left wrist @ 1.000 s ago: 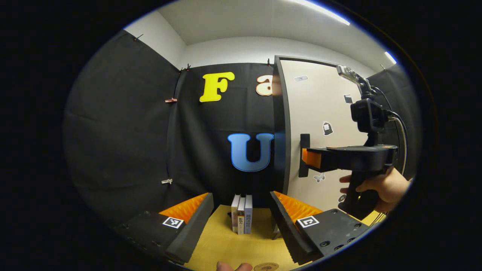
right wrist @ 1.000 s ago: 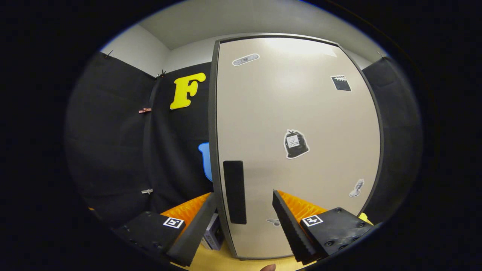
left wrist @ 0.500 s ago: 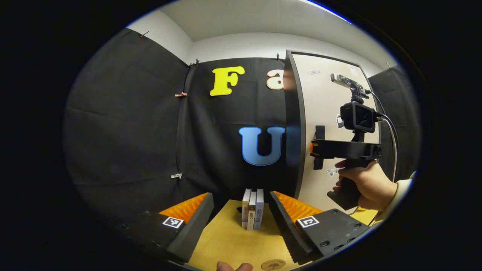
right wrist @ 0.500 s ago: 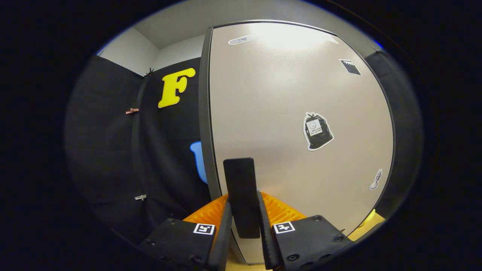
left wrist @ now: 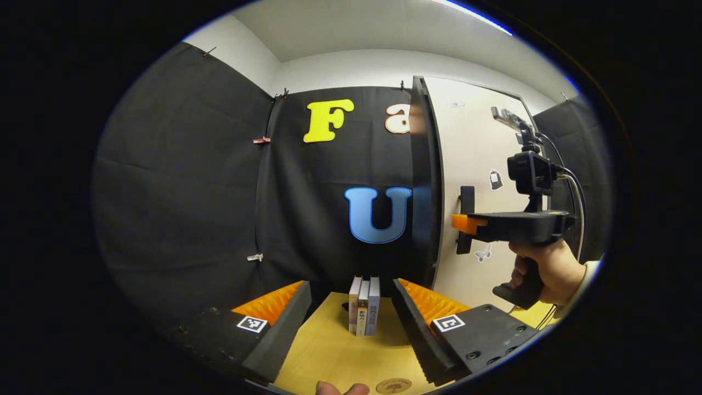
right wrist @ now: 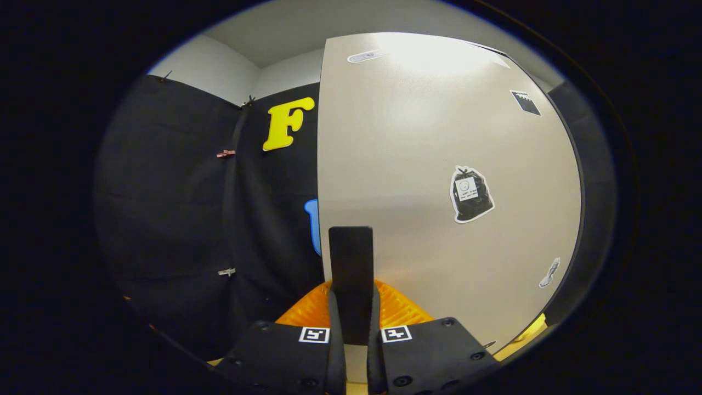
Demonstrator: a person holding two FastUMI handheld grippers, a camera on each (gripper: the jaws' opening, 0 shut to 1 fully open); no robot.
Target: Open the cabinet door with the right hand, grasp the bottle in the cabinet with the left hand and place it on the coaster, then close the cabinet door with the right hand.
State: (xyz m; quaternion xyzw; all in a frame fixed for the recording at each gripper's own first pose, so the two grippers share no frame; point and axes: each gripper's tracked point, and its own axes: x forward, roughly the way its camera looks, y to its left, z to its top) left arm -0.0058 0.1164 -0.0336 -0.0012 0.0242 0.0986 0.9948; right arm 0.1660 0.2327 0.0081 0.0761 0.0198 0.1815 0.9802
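- In the left gripper view, the left gripper (left wrist: 351, 323) is hovering low over the wooden table (left wrist: 329, 356) with its fingers spread wide apart and nothing between them.
- Three books (left wrist: 364, 305) are standing upright on the table beyond the fingers, in the gap between them.
- The round coaster (left wrist: 393, 385) is lying on the table at the bottom edge, just inside the right-hand finger, and a fingertip (left wrist: 334, 389) is peeking in beside it.
- The cabinet door (left wrist: 466, 181) is standing to the right, seen nearly edge on, with stickers on its pale face.
- Farther off, the right gripper (left wrist: 466, 224) is reaching level to the dark handle (left wrist: 466, 219) on the door, and a hand (left wrist: 545, 269) is gripping its pistol grip.
- In the right gripper view, the right gripper (right wrist: 351, 323) is clamping the handle (right wrist: 351, 269), both fingers pressing on its lower part.
- The cabinet door (right wrist: 439, 164) is rising directly ahead, its left edge next to the black cloth wall (right wrist: 181, 219).
- The bottle is hidden from both cameras, so I cannot tell where it is standing.
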